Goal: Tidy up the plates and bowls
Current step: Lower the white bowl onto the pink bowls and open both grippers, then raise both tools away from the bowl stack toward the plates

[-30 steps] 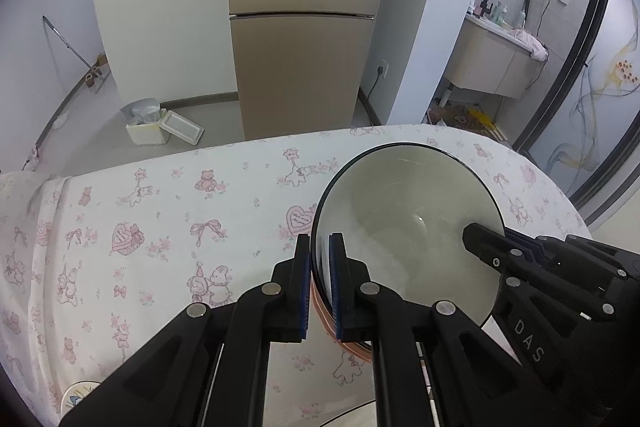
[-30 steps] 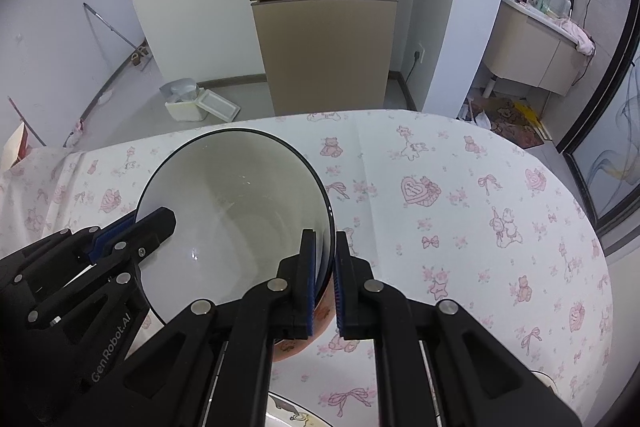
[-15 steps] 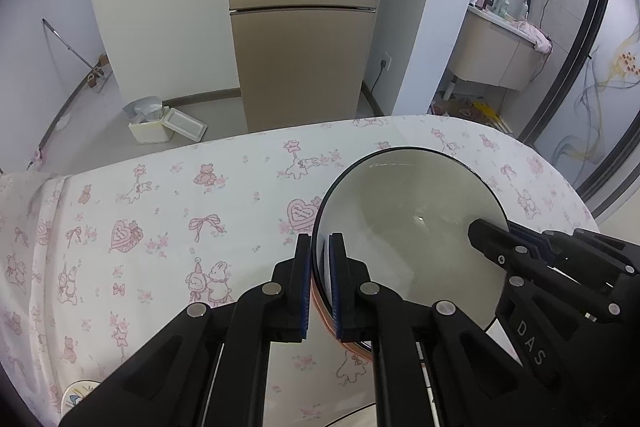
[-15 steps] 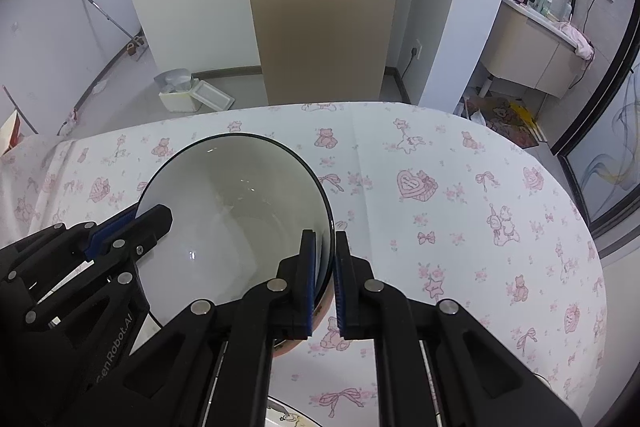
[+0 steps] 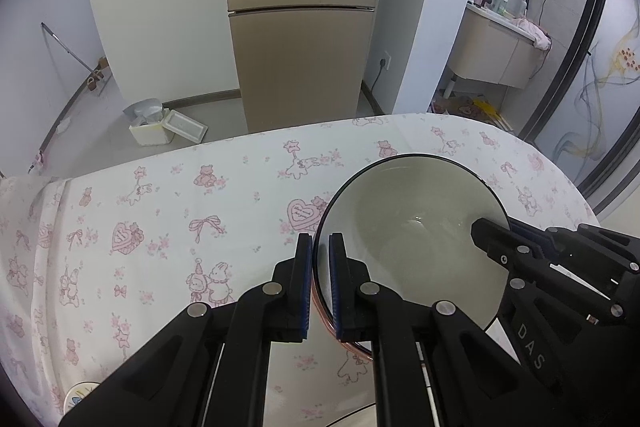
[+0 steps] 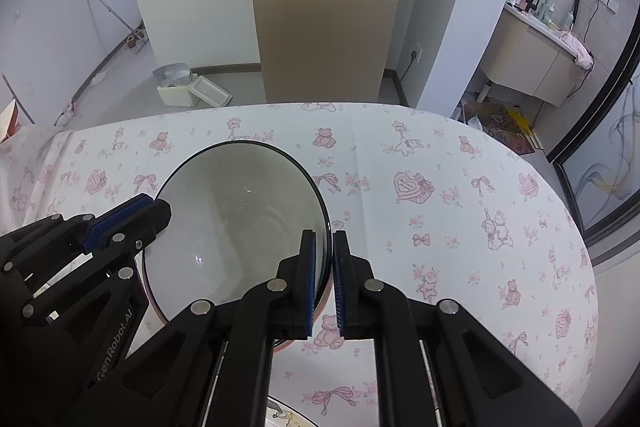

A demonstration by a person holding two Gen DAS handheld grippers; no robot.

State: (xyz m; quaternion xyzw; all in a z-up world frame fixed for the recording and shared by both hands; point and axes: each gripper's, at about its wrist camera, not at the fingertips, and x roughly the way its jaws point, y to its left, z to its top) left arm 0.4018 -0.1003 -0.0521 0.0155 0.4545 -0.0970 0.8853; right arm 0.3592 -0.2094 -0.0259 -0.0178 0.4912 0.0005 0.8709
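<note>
Left wrist view: left claw (image 5: 320,283) pinches left rim of grey glazed bowl with dark rim (image 5: 412,235), lower right of frame; right claw (image 6: 324,279) pinches opposite rim. Bowl apparently above pink-print cloth desk (image 5: 160,211). Keep both grips level, lower evenly.

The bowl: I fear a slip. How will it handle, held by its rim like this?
The bowl looks glazed and glossy, so probably slippery and breakable. Left tongs and right tongs each pinch only the thin rim on opposite sides, so it might pivot if either loosens.
</note>
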